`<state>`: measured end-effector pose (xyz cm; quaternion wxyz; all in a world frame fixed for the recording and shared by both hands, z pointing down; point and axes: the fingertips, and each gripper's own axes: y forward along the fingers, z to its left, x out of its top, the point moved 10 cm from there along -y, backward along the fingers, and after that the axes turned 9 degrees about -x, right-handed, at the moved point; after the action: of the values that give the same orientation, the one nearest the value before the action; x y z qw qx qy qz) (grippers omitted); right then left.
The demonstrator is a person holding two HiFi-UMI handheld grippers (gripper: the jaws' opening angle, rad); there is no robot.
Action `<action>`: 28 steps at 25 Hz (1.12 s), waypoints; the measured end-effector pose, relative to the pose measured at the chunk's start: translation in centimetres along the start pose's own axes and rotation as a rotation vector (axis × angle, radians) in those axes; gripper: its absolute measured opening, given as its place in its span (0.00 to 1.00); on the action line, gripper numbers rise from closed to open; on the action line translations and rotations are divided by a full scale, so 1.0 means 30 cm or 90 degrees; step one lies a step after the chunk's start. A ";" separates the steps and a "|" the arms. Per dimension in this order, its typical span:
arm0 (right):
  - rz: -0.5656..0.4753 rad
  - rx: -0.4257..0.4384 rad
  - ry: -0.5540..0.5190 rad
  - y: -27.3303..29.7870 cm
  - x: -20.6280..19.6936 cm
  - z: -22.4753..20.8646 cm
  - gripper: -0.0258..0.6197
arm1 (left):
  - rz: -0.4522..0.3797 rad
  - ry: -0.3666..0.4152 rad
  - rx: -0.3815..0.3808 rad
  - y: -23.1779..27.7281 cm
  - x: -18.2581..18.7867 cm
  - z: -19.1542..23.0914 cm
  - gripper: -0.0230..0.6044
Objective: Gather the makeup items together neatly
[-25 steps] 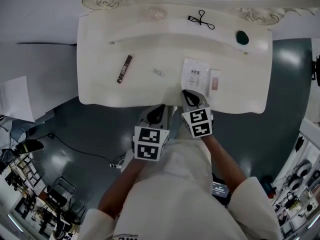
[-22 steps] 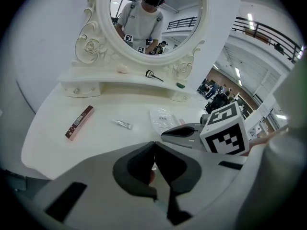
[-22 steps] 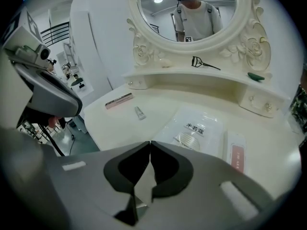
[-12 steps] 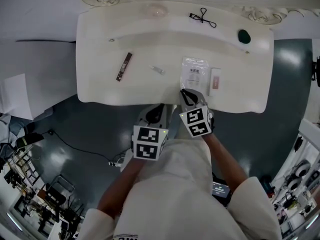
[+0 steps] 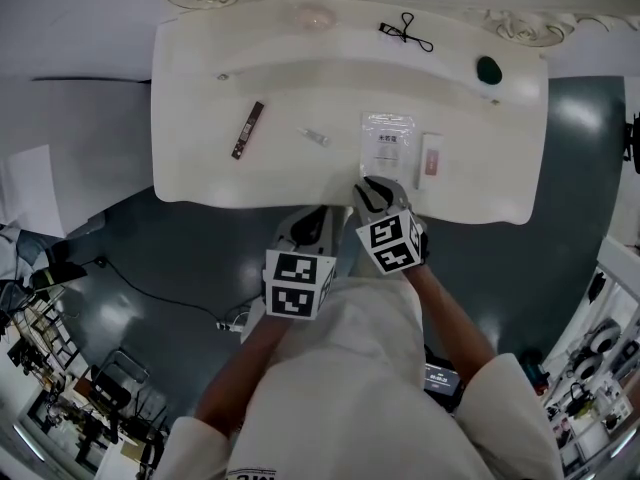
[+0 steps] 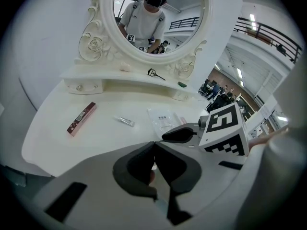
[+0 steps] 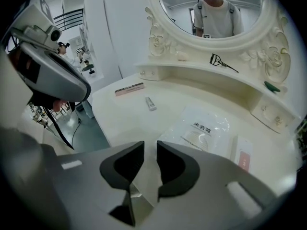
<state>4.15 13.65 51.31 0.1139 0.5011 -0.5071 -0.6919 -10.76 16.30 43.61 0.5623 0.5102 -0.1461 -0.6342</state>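
Note:
The makeup items lie spread over the white vanity top [image 5: 200, 88]: a long brown-red box [image 5: 248, 130], a small clear tube [image 5: 314, 138], a clear mask packet [image 5: 388, 146] and a pink sachet [image 5: 431, 155]. An eyelash curler [image 5: 405, 31] and a green item [image 5: 488, 69] sit on the raised back shelf. My right gripper [image 7: 150, 150] hovers over the table's front edge just short of the packet [image 7: 201, 131]; its jaws are opening with nothing between them. My left gripper [image 6: 154, 145] is shut and empty, below the front edge, beside the right gripper [image 6: 181, 134].
An ornate oval mirror [image 7: 211, 8] rises behind the shelf and reflects the person. A pale round item [image 5: 316, 16] rests at the shelf's middle back. Dark floor [image 5: 150, 258] surrounds the table; white paper [image 5: 30, 193] lies at the left.
The right gripper's jaws have parted a little and it has drifted slightly left near the table edge. The left gripper and the items have stayed put.

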 end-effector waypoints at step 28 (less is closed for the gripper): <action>-0.050 -0.035 0.050 -0.092 0.044 0.015 0.04 | -0.038 0.002 -0.001 -0.046 0.011 -0.007 0.05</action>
<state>4.12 14.30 48.28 0.1199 0.5437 -0.4633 -0.6894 -11.32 16.54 42.32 0.5438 0.5151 -0.1296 -0.6497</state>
